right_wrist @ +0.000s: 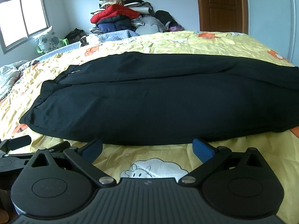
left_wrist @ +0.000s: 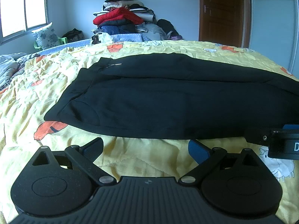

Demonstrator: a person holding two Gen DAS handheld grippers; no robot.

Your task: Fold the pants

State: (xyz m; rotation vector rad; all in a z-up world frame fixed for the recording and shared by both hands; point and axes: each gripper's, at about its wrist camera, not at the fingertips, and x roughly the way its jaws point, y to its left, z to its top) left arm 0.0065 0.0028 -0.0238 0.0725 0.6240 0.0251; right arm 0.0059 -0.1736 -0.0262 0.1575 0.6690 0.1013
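Black pants (left_wrist: 168, 97) lie flat across the yellow bedspread, waistband to the left, legs running right; they also fill the middle of the right wrist view (right_wrist: 158, 102). My left gripper (left_wrist: 145, 149) is open and empty, just short of the pants' near edge. My right gripper (right_wrist: 147, 149) is open and empty, its fingertips at the pants' near edge. The right gripper's body shows at the right edge of the left wrist view (left_wrist: 276, 141); the left gripper's body shows at the left edge of the right wrist view (right_wrist: 15, 149).
The yellow patterned bedspread (left_wrist: 130, 158) covers the bed. A pile of clothes (left_wrist: 123, 18) stands at the far wall. A brown door (left_wrist: 222, 11) is at the back right, a window (left_wrist: 22, 9) at the left, a floral pillow (left_wrist: 46, 35) below it.
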